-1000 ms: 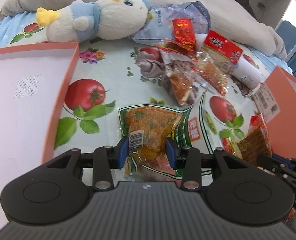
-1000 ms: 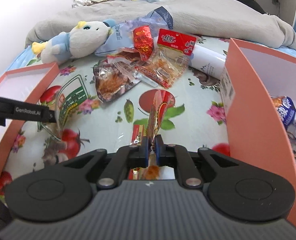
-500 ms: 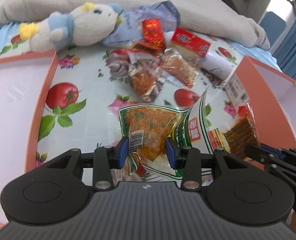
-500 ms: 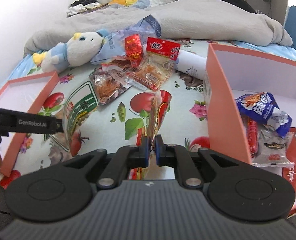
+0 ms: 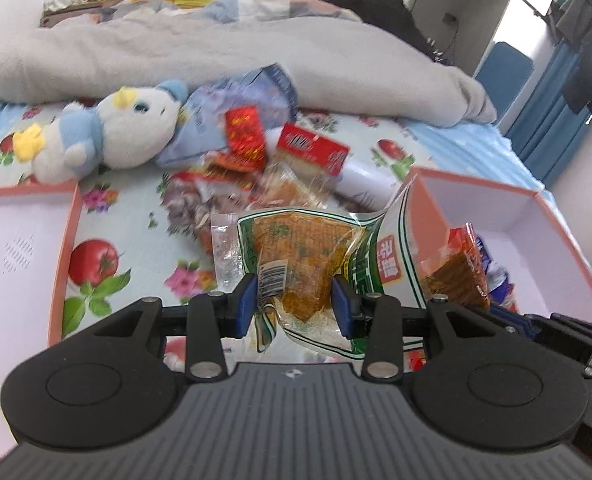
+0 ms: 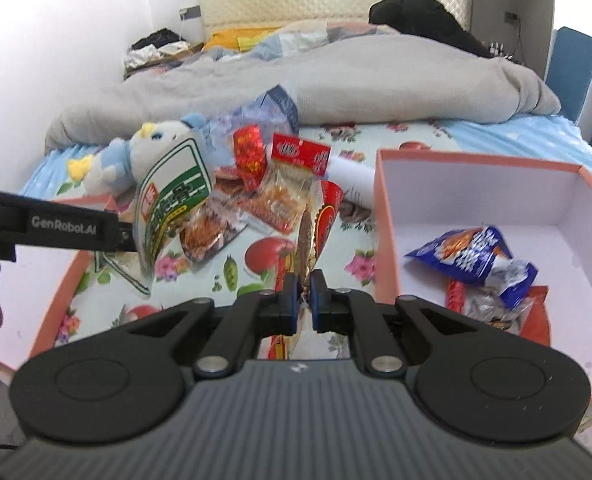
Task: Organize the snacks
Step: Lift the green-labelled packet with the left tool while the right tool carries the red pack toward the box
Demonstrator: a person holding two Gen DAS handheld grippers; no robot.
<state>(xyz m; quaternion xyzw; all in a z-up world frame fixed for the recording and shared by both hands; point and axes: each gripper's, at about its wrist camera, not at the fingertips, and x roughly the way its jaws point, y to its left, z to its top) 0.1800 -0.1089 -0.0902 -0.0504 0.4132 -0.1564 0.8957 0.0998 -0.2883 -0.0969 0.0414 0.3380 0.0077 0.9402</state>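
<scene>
My left gripper point(image 5: 291, 300) is clamped on a green-and-white snack pack point(image 5: 300, 264), its blue pads pressing both sides of the orange filling, and the pack hangs clear of the bedsheet point(image 5: 135, 216). My right gripper point(image 6: 304, 294) is pinched tight on the thin edge of a red snack packet point(image 6: 320, 224), also lifted. Just beyond to the right, the orange box point(image 6: 380, 216) already holds a blue packet point(image 6: 468, 256) and a few other wrappers, so I judge the sorting begun but far from done. Farther out, a heap of snacks point(image 6: 271, 188) lies loose on the sheet near a plush toy point(image 5: 111, 140), with a grey duvet point(image 5: 215, 52) behind. Only the right view looks into the filled box; only the left view shows the pack's barcode and the bare floor of the other tray point(image 5: 15, 248).
</scene>
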